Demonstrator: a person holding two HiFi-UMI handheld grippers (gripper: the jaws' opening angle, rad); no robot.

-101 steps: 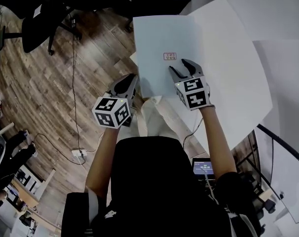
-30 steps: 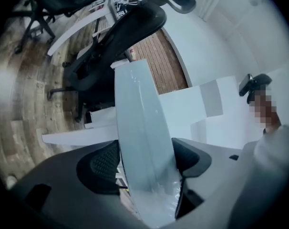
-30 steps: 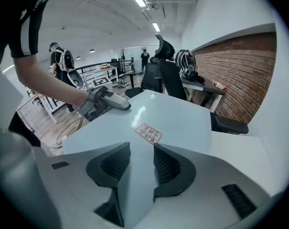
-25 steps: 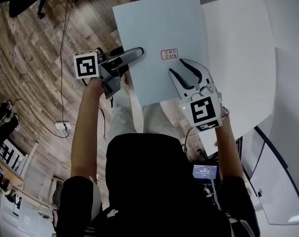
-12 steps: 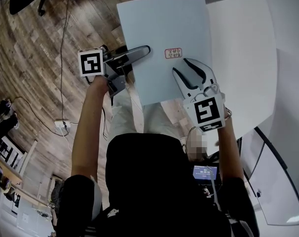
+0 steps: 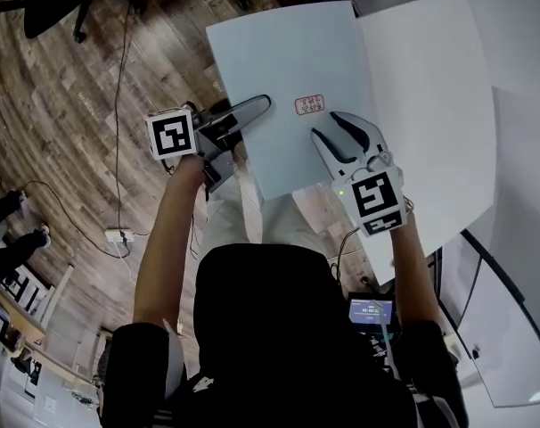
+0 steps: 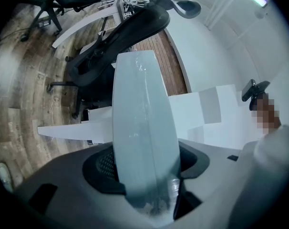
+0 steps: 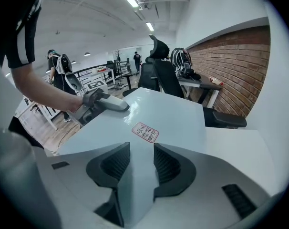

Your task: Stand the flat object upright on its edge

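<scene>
The right tool (image 6: 328, 125) has its jaws closed on the near edge of the flat board (image 6: 288, 61), a thin pale blue sheet. The edge runs into the gap between the two dark pads, and the sheet slopes up and away from that tool. A small red-bordered label (image 6: 309, 104) sits on the board's face just ahead of the right tool's tips. The left tool (image 6: 252, 107) comes in level from the board's left side, with the board's edge standing between its jaws. Those jaws have just been closing, yet they are wide apart and the pads do not appear to press on the sheet. The two tools are on adjoining edges of the board, near each other, with the label between them. The white bench (image 6: 430, 87) lies beyond and to the right of the right tool, under part of the board. The part of the board nearest the left tool hangs out over the wooden floor (image 6: 65, 87). Each tool carries its marker cube at the hand end.
</scene>
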